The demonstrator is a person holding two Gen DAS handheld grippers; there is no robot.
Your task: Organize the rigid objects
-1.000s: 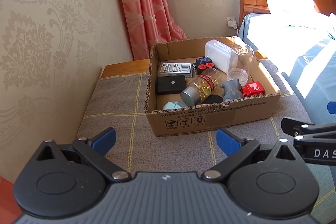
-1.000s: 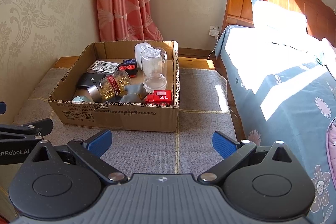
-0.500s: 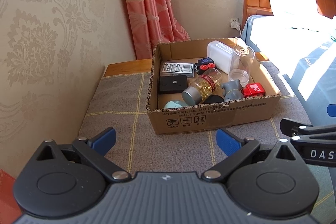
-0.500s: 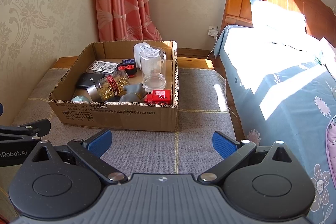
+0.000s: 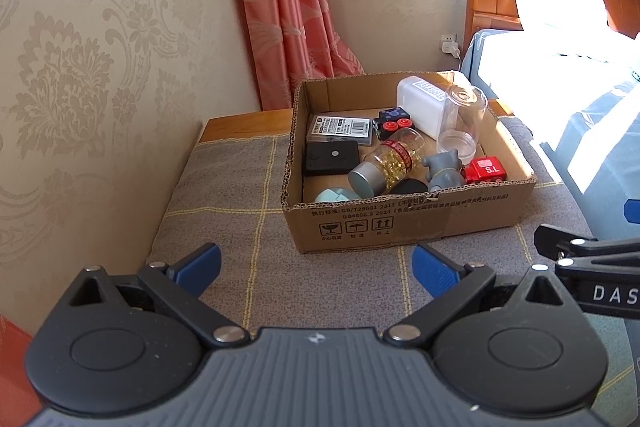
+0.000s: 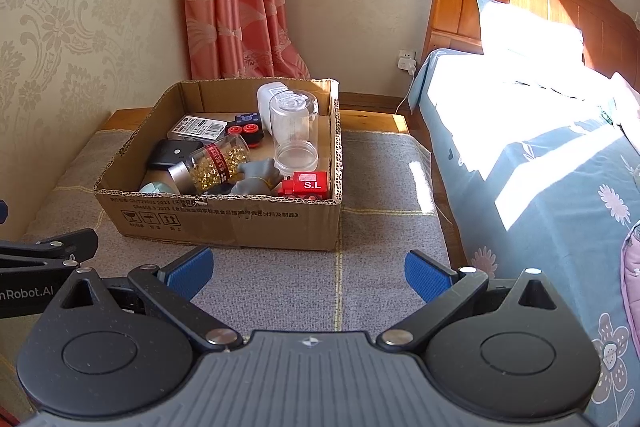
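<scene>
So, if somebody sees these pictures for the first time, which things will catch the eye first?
First comes the cardboard box on the grey checked cloth, crowded with small things. Inside it, the clear jar stands upside down by the right wall, the pill bottle with golden capsules lies on its side in the middle, and the red toy train sits in the near right corner. Both grippers are open and hold nothing.

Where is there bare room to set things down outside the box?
The grey cloth is bare between the cardboard box and the bed, and in front of the box before both open grippers. Left of the box too. Inside, it is crowded.
</scene>
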